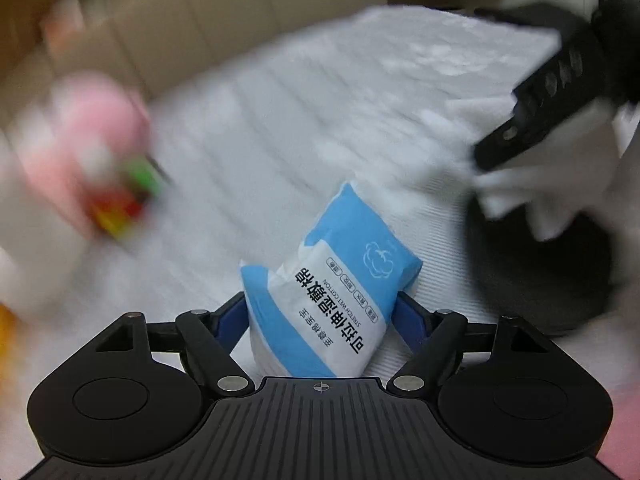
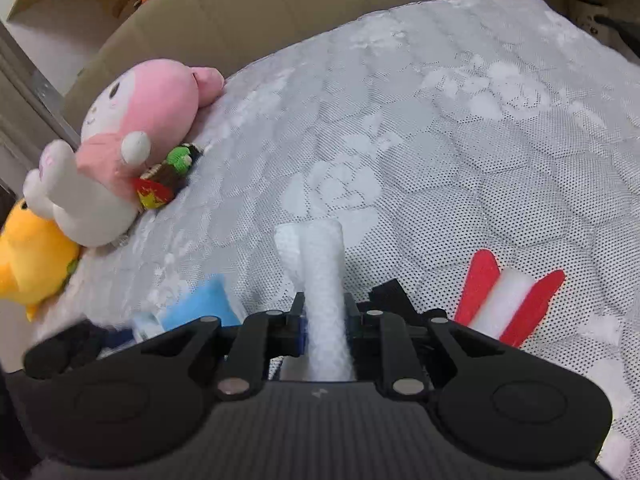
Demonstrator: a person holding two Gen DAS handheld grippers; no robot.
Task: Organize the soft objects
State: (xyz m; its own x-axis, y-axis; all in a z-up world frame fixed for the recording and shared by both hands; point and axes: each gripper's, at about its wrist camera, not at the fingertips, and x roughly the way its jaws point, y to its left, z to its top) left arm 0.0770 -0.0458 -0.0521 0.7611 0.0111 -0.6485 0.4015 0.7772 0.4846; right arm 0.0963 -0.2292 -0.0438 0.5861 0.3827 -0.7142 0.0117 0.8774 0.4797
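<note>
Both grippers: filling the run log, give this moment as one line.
left gripper: shut on wipes pack | right gripper: shut on white foam | plush toys, red-white foam on mattress

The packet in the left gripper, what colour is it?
The packet is light blue and white with dark printed text, seen best in the left wrist view.

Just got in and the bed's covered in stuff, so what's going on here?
A person is sorting soft things on a bed, with a gripper in each hand. The left gripper is shut on a blue and white pack of cotton wipes. The right gripper is shut on a white foam strip. A pink plush toy and a yellow one lie at the bed's left edge, and red and white foam strips lie on the right.
</note>
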